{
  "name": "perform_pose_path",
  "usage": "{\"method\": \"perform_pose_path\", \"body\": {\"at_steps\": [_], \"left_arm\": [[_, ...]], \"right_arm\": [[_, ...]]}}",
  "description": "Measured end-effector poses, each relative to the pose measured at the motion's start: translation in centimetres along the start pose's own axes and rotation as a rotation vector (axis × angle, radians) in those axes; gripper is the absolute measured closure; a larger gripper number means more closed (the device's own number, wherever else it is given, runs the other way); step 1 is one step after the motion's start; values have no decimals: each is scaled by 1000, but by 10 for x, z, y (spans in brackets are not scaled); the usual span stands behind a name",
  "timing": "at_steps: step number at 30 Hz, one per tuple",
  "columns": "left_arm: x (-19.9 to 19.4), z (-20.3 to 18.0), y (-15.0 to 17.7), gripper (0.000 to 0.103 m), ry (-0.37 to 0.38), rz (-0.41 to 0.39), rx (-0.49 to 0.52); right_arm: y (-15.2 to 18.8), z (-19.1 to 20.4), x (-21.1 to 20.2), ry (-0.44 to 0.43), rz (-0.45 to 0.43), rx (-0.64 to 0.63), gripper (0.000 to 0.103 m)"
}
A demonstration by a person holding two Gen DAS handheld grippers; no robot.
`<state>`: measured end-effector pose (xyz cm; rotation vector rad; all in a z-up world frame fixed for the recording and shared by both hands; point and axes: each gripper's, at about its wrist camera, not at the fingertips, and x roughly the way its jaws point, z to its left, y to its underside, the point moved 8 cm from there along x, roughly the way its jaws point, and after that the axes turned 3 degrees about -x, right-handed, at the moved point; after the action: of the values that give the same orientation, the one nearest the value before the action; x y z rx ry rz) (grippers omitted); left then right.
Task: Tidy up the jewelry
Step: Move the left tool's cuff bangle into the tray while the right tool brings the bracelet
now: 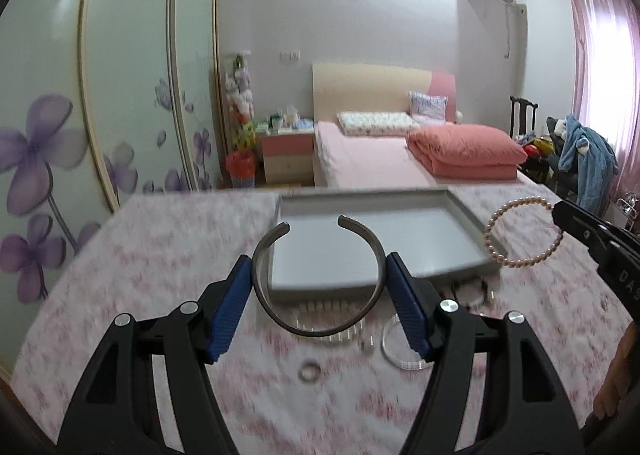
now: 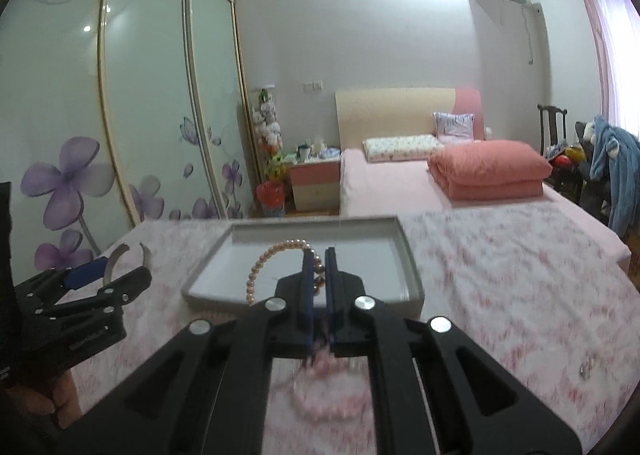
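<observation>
My left gripper [image 1: 318, 275] is shut on a dark metal open cuff bangle [image 1: 316, 329], its blue pads pressing both sides, held above the pink floral cloth. Just beyond it lies a shallow grey tray [image 1: 468, 211] with nothing in it. My right gripper [image 2: 319, 271] is shut on a pink pearl bracelet [image 2: 256, 275], which loops up to the left over the grey tray [image 2: 410, 263]. In the left wrist view the pearl bracelet [image 1: 490, 233] hangs from the right gripper [image 1: 560, 217] at the right edge. The left gripper [image 2: 126, 269] with its cuff bangle [image 2: 113, 260] shows at the left of the right wrist view.
Loose pieces lie on the cloth: a small ring [image 1: 309, 371], a clear bangle [image 1: 390, 347], a pale bead bracelet [image 1: 320, 309], a blurred pink bead bracelet [image 2: 320, 395], a small silver piece [image 2: 587, 368]. A bed with a folded pink quilt [image 1: 466, 153] stands behind.
</observation>
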<state>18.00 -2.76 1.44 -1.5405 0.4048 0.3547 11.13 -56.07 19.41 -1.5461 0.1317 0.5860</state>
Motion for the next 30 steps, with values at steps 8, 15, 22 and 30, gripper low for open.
{"method": "perform_pose_path", "body": {"at_steps": [8, 15, 22, 30], "left_arm": [[43, -6, -28, 35, 14, -13, -18], [90, -5, -24, 35, -11, 31, -30], [128, -8, -11, 35, -1, 105, -30], [157, -15, 6, 35, 18, 189, -31]], "right_arm": [[-24, -10, 61, 7, 16, 23, 97], [-11, -22, 122, 13, 107, 56, 97], [17, -31, 176, 2, 238, 93, 97], [43, -39, 200, 15, 345, 132, 71]]}}
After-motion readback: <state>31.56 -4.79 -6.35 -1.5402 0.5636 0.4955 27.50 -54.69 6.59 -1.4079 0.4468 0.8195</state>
